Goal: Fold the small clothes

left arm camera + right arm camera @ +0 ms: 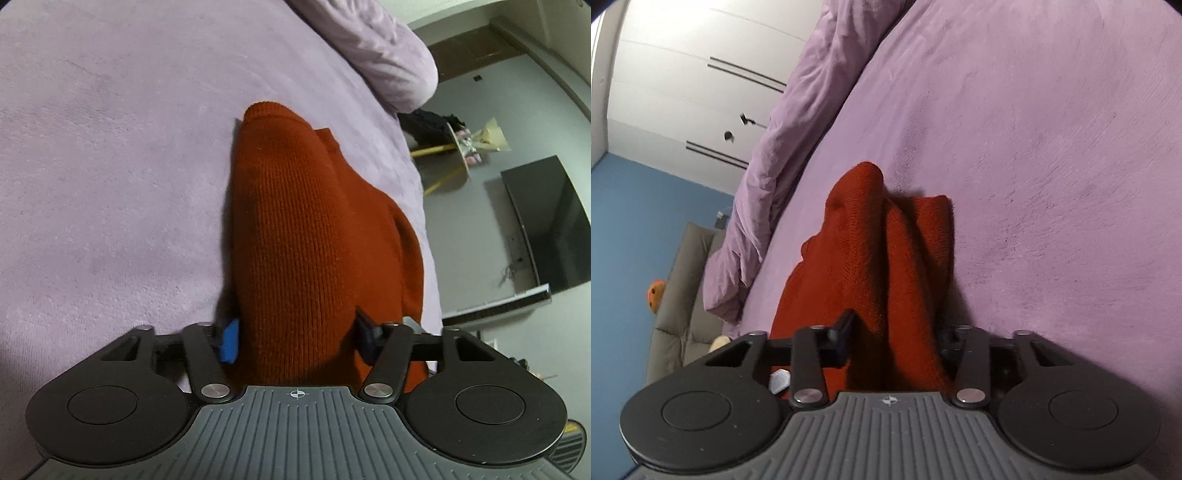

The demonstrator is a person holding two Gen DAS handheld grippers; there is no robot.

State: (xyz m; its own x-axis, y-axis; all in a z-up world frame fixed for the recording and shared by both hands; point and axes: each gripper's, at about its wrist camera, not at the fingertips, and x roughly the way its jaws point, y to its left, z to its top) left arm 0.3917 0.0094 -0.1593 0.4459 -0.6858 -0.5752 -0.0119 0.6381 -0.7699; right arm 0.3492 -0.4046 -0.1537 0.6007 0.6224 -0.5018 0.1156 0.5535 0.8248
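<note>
A rust-red knit garment (pixel 295 229) hangs bunched over the purple bedspread (pixel 110 166). My left gripper (pixel 297 339) is shut on the garment, the cloth pinched between its blue-padded fingers (pixel 229 341). In the right wrist view the same red garment (pixel 879 258) falls in folds from my right gripper (pixel 894 343), which is shut on it as well. The cloth hides both sets of fingertips. Its lower end touches the bedspread (pixel 1052 166).
A rumpled purple duvet (pixel 798 147) lies along the bed's edge, and it also shows in the left wrist view (pixel 388 55). Beyond the bed are a dark TV (pixel 550 225), white wardrobe doors (pixel 683 74), a blue wall and a grey couch (pixel 679 314).
</note>
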